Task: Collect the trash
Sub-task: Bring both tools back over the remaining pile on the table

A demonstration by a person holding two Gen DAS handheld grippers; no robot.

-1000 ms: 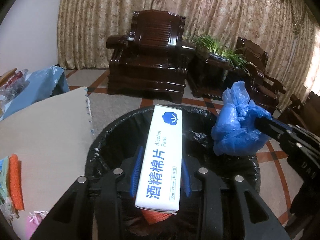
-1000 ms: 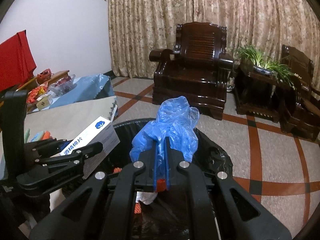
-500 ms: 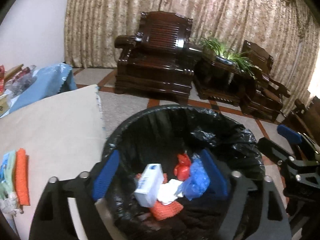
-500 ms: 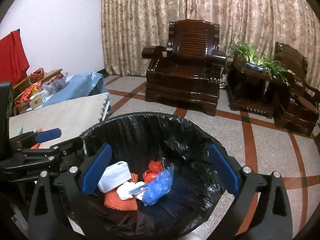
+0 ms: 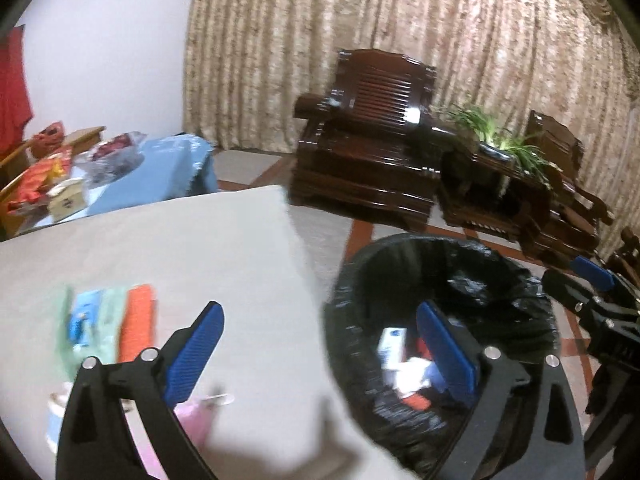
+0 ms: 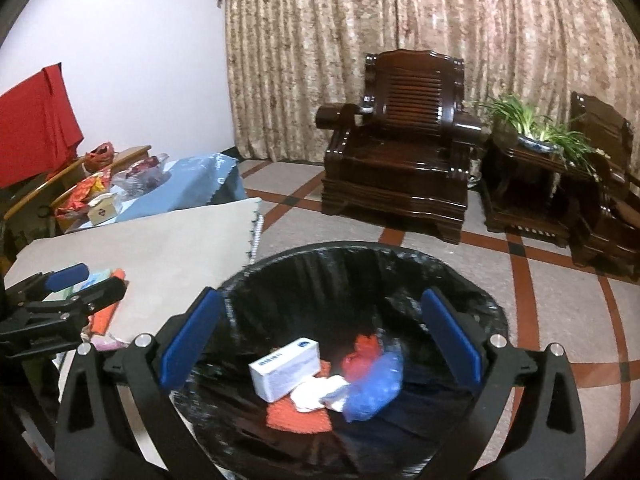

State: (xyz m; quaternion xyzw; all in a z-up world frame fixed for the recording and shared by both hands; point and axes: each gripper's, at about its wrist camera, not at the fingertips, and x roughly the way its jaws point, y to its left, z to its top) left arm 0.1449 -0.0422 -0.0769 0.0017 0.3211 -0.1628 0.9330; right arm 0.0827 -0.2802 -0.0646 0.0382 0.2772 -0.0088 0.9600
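Two grippers, both empty. Right gripper (image 6: 318, 336) spread wide above the black-lined bin (image 6: 476, 300). Left gripper (image 5: 320, 344) jaws opening, straddling the bin's rim beside the table (image 5: 168, 248). White box (image 6: 286, 368) and blue glove (image 6: 374, 388) lie inside the bin.

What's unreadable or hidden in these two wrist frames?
- Left wrist view: items on the table (orange strip, pink thing) are motion-blurred; the pink one is part hidden by the left gripper.
- Left wrist view: bin contents blurred, half covered by a jaw.
- Right wrist view: print on the white box is too small to read.
- Right wrist view: bin bottom is hidden under trash.
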